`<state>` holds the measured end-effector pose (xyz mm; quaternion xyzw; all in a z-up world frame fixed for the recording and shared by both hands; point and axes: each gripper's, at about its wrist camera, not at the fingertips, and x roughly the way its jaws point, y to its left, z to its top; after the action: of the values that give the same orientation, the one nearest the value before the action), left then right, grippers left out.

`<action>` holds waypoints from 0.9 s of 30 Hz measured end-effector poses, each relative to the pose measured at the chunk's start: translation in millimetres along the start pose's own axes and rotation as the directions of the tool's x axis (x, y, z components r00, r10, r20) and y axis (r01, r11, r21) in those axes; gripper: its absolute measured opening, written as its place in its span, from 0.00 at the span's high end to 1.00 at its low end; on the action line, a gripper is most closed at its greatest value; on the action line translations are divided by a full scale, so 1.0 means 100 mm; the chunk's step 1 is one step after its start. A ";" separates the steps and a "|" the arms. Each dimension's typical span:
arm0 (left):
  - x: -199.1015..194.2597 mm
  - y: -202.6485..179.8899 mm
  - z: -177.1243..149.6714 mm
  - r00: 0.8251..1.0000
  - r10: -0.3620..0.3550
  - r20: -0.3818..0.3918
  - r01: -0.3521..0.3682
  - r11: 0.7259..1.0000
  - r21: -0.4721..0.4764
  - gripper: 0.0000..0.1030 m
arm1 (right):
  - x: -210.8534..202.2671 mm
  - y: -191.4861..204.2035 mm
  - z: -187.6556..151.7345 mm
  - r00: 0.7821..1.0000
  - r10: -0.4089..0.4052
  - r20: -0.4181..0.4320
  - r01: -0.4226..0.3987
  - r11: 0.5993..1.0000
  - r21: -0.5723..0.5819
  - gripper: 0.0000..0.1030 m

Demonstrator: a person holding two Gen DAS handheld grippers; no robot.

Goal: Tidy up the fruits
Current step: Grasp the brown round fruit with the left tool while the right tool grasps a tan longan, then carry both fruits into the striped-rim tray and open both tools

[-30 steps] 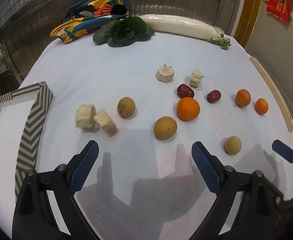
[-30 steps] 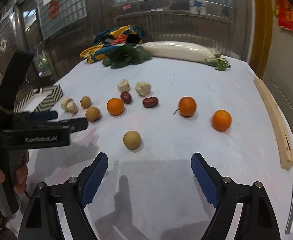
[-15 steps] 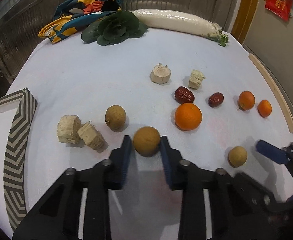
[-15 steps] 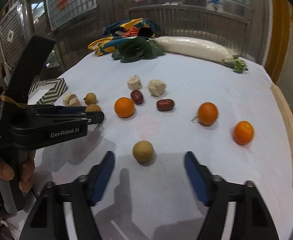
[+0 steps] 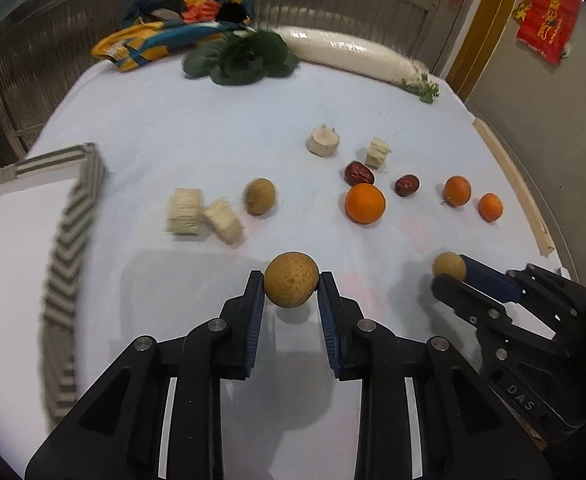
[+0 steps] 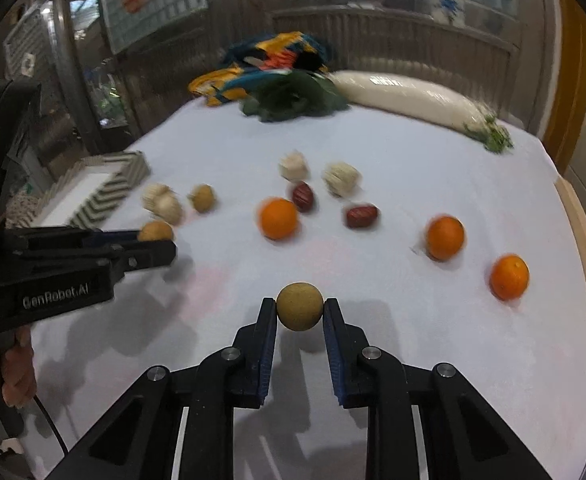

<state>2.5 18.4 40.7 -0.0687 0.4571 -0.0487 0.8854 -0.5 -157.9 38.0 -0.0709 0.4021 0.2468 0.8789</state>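
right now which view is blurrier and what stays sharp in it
Right wrist view: motion blur smears the oranges and dates, while the right gripper and its tan fruit stay crisp. Left wrist view: mostly sharp, only the striped tray smears.

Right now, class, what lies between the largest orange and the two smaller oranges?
In the left wrist view, one dark red date lies between the largest orange and the two smaller oranges.

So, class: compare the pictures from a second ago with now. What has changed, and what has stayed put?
Both grippers went from open to shut. The left gripper moved forward and clamped a round tan-brown fruit; the right gripper closed on a smaller round tan fruit. The oranges, dark red dates and pale cut chunks lie where they were.
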 end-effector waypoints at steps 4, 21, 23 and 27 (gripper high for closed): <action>-0.27 0.24 -0.02 0.999 0.021 0.037 -0.019 0.999 -0.043 0.74 | -0.09 0.31 0.12 0.998 0.063 0.028 -0.062 0.997 -0.040 0.78; -0.66 1.54 0.04 0.969 0.243 0.046 -0.234 0.961 -0.151 0.75 | 0.29 1.71 0.71 0.958 0.287 0.015 -0.278 0.941 -0.192 0.78; -0.60 1.70 0.05 0.969 0.248 0.021 -0.240 0.955 -0.176 0.75 | 0.37 1.86 0.77 0.954 0.298 -0.001 -0.292 0.933 -0.212 0.78; -0.47 1.98 0.04 0.970 0.241 -0.034 -0.242 0.945 -0.220 0.75 | 0.54 2.10 0.86 0.951 0.308 -0.033 -0.306 0.919 -0.247 0.78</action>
<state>-16.7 220.9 47.7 -0.1107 0.4677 0.1113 0.8699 -16.0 72.2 70.5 -0.1158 0.3712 0.4302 0.8147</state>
